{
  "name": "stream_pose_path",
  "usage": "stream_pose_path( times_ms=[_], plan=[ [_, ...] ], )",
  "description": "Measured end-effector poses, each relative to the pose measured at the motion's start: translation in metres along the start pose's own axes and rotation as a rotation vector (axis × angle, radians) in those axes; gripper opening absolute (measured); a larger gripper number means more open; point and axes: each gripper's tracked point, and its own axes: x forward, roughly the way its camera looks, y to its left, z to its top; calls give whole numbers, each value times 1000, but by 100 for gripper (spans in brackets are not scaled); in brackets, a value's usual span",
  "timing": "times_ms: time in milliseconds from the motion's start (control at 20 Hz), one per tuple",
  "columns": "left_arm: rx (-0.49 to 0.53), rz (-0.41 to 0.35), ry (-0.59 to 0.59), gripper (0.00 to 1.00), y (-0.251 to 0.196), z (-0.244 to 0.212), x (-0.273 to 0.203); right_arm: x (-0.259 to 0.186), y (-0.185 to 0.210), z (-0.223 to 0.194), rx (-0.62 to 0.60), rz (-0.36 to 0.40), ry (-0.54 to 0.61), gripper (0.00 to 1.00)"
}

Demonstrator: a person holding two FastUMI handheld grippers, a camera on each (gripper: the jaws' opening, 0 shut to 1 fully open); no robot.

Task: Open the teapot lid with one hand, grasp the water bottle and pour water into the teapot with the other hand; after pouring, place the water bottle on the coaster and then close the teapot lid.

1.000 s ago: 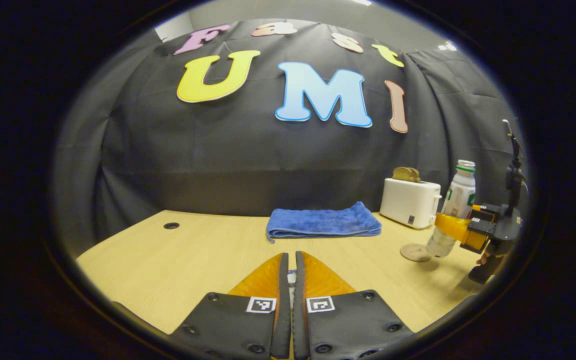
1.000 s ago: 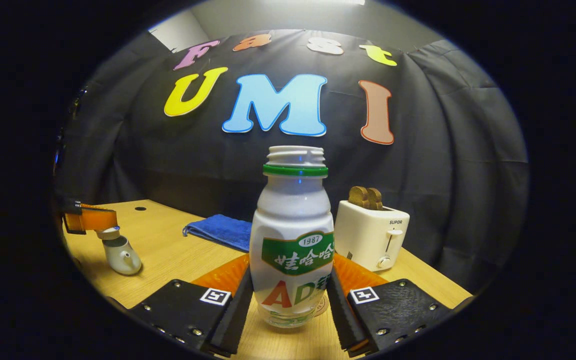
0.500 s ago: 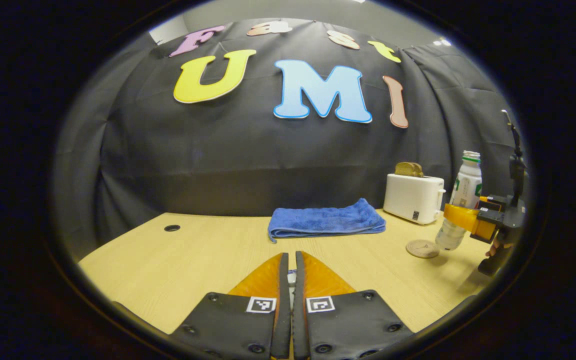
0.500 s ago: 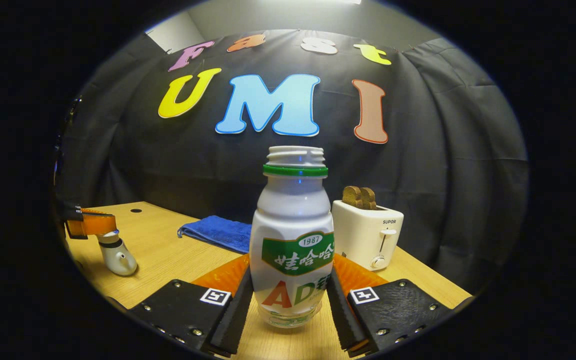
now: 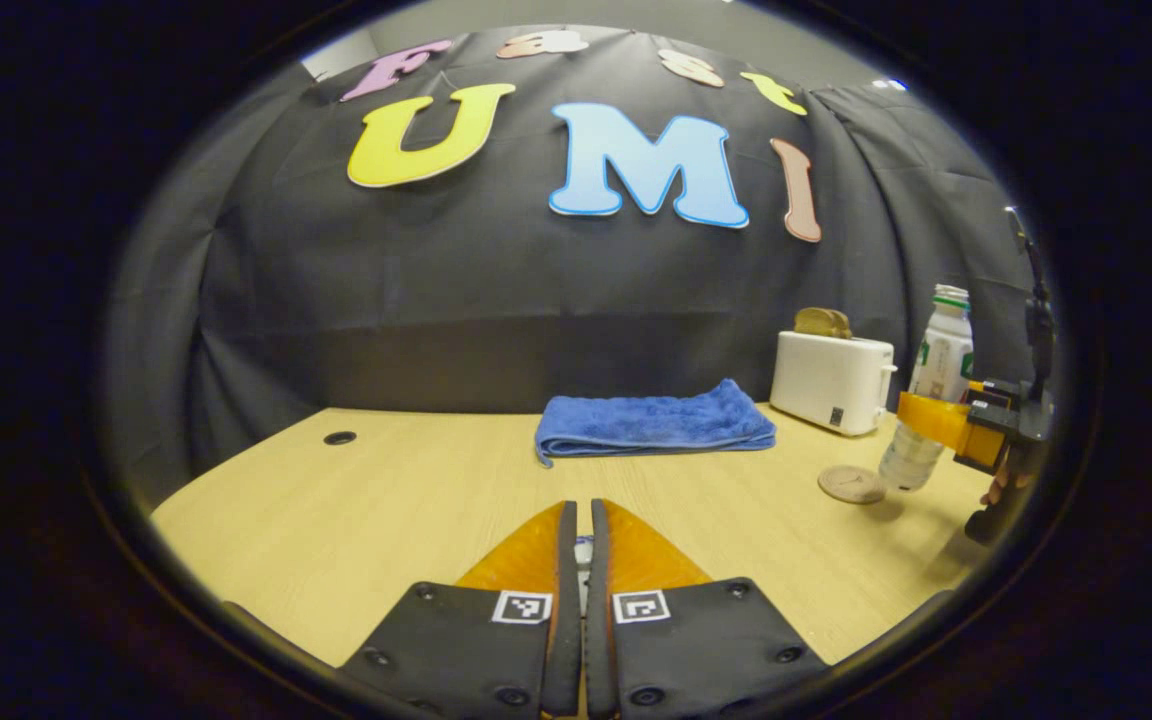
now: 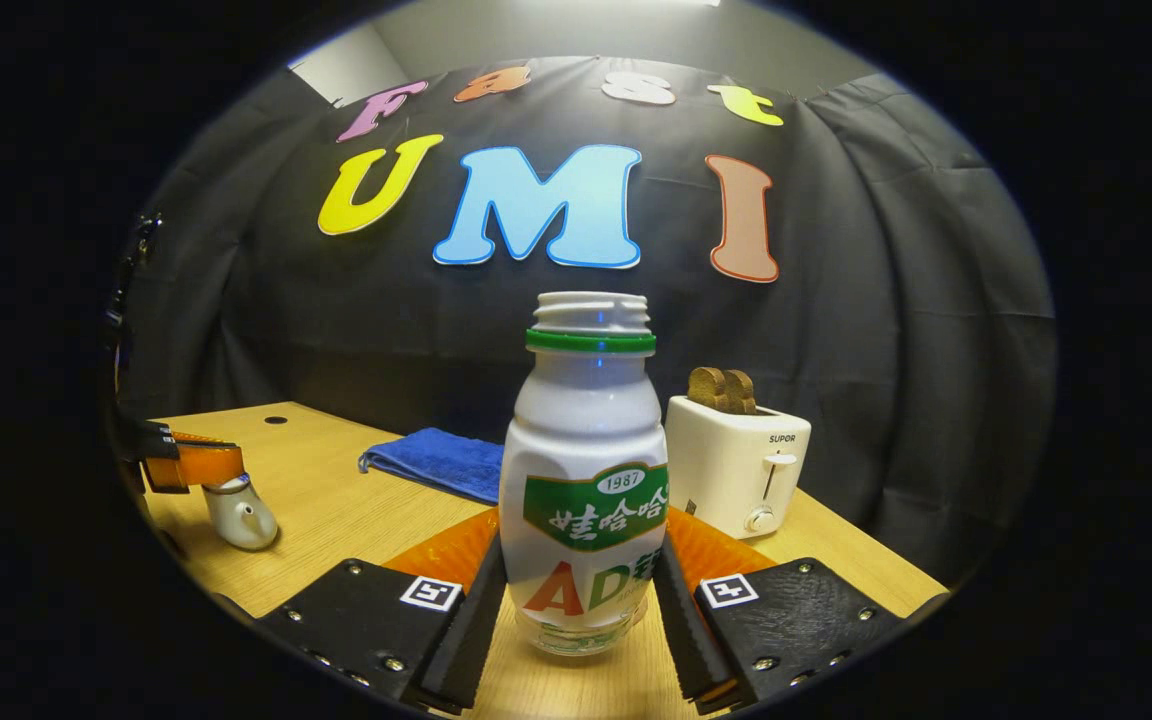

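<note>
Right gripper [image 6: 581, 610] clamped on bottle [image 6: 584, 480], now lower, base beside coaster [image 5: 851, 484]. Left gripper [image 5: 576, 560] pinching lid [image 6: 226, 484], lowered onto teapot [image 6: 241, 515]. Closing stage likely; bottle off coaster.

Teapot [image 6: 239, 512] lid seems hidden under the left claw [image 6: 204, 467].

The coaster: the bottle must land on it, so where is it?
Left gripper view: the coaster lies on the table's right, just left of the held water bottle, before the toaster.
</note>
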Motion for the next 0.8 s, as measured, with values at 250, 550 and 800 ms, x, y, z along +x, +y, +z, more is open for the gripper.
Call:
stream_pose_path(
  times_ms=[250,550,800],
  plan=[
    [-48,-10,-16,14,-6,4,0,2,-1,-3,-5,-6,10,72],
    [-102,-13,-135,75,-11,29,9,14,-15,1,-15,-60,-7,72],
    [-118,-26,-239,99,-12,54,12,46,-19,-5,25,-60,-1,72]
  ],
)
